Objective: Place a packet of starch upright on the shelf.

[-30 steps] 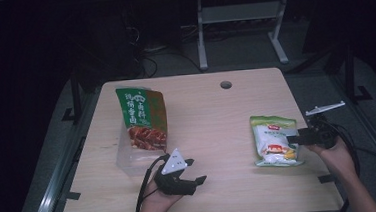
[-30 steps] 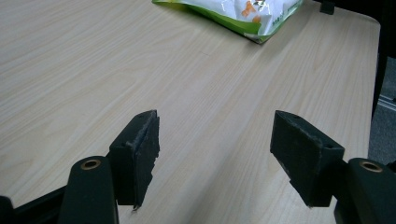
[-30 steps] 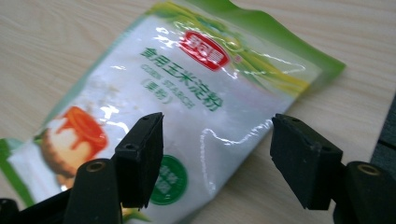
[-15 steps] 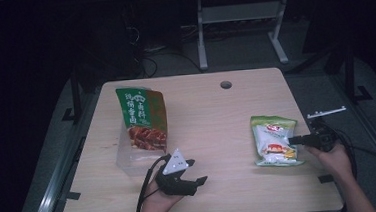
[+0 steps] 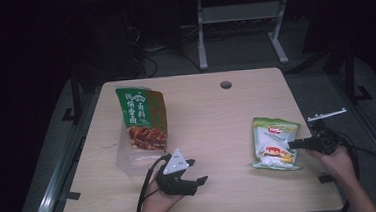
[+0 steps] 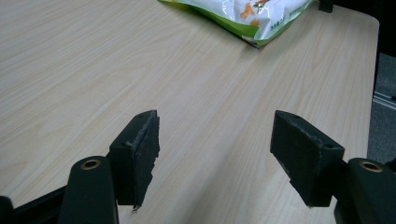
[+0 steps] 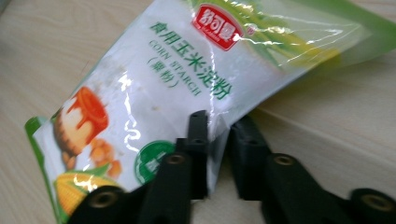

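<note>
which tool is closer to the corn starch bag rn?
Right. The right tool has its jaws on the edge of the corn starch bag; the left tool sits open, well apart from it, toward the table's front-left.

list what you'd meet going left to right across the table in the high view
green snack bag → left gripper → corn starch bag → right gripper, its jaws closed on that bag's edge

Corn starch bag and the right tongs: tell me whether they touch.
Touching. The right gripper view shows the right tongs pinching the edge of the corn starch bag, which sits between the black jaws with no gap.
</note>
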Available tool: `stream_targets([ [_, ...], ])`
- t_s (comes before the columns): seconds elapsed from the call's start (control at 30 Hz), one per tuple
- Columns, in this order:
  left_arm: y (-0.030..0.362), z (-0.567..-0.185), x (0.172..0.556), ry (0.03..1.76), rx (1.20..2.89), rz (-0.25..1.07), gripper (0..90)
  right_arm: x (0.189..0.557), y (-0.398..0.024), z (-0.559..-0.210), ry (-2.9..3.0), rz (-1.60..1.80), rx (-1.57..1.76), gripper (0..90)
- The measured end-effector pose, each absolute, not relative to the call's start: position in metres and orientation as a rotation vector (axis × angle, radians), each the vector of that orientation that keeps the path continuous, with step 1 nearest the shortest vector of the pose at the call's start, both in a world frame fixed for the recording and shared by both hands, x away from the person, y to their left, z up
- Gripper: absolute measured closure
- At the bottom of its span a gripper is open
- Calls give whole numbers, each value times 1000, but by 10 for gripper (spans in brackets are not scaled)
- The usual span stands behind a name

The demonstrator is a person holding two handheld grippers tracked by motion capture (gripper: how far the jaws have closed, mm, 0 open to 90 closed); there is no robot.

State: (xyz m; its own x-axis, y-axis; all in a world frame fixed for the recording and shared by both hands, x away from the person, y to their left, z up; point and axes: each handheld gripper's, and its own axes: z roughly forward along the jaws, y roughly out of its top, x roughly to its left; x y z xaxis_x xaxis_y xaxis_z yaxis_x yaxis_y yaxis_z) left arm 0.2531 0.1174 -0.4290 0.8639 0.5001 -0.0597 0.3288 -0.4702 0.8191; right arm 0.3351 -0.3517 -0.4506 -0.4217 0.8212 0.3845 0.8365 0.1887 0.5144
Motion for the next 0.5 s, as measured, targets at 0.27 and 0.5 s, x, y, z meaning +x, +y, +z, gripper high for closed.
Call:
stream_targets([
  [0.27,117,-429,254,604,2106,227,322,346,-359,-462,-2254,-1117,-1703,713],
  [0.5,116,-430,254,606,2101,222,322,342,-352,-456,-2295,-1118,-1674,879],
])
